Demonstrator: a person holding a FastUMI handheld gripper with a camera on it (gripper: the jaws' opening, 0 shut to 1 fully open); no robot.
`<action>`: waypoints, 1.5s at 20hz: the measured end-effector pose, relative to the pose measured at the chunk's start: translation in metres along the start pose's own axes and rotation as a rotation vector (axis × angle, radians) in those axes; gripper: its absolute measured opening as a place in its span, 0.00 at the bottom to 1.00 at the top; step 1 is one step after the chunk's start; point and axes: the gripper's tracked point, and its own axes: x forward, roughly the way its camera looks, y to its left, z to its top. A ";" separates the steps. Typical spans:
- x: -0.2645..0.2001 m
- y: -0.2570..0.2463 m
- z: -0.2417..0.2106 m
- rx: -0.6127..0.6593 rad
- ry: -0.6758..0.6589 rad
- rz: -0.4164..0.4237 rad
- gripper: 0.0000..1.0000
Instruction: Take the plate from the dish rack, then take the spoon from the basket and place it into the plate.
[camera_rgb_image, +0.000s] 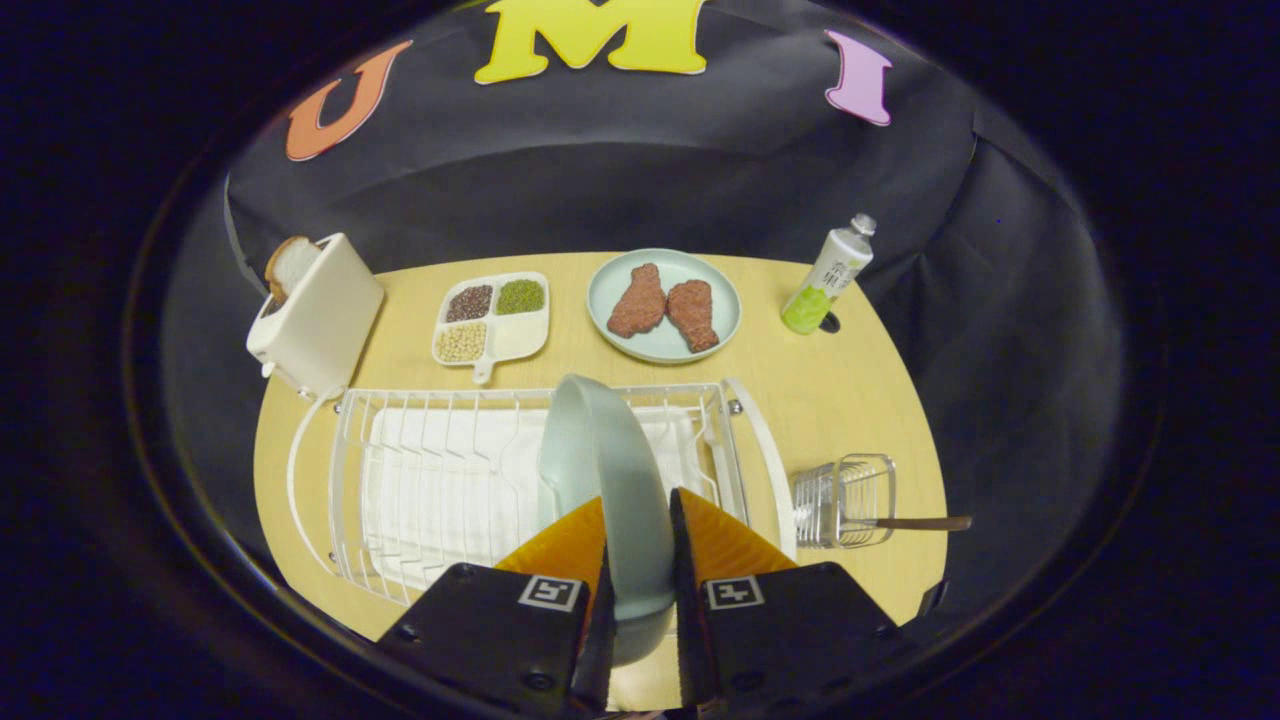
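Note:
A pale green plate stands on edge between my two orange fingers, and my gripper is shut on its rim. The plate is held over the white wire dish rack, in line with the rack's right half. To the right of the rack stands a small wire basket. A spoon lies in it with its brown handle sticking out to the right.
Beyond the rack sit a cream toaster with bread in it, a divided white tray of beans, a plate with two pieces of meat, and a green and white bottle. Bare wooden table lies between rack and bottle.

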 end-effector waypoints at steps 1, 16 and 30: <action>-0.003 0.000 0.002 -0.003 -0.008 -0.012 0.31; -0.075 -0.035 -0.052 0.045 -0.096 0.259 0.28; 0.004 -0.067 -0.240 0.261 0.060 0.566 0.28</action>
